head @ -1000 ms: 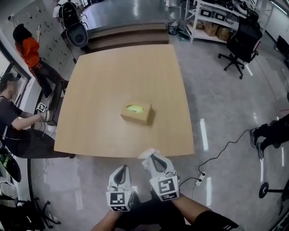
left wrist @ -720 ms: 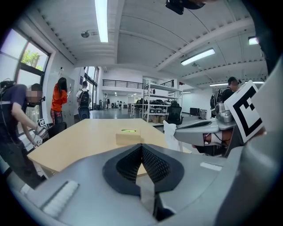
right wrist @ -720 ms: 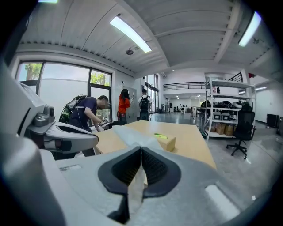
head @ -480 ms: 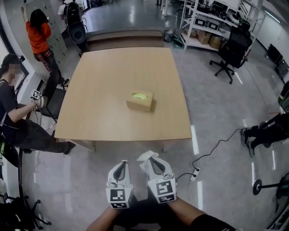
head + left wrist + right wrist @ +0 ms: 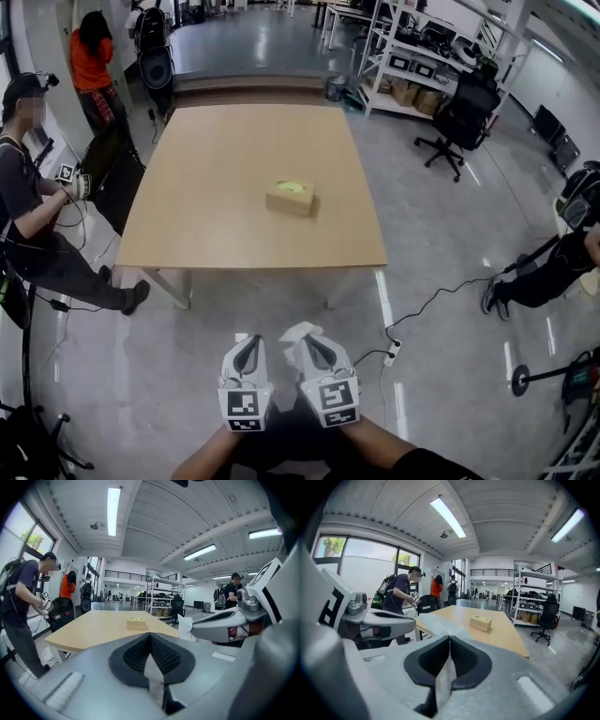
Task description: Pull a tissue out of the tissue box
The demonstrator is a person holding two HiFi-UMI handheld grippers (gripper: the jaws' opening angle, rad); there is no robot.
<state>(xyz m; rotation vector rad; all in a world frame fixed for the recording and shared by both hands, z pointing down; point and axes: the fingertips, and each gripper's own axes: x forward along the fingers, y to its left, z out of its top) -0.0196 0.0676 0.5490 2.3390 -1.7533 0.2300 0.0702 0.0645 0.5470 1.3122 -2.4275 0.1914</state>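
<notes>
right tool clamped on tissue — left tool closed; tissue box on table.

Left gripper fills the foreground, its 2 dark ridged jaws pressed together at the tips. Beyond them stands a pale wooden table with a small tan tissue box on top, well apart from the jaws. From the right edge the right gripper reaches in, a white tissue at its tip. 1 person stands by the table's left side, and another in an orange top stands farther back. Shelves and an office chair sit behind the table.
</notes>
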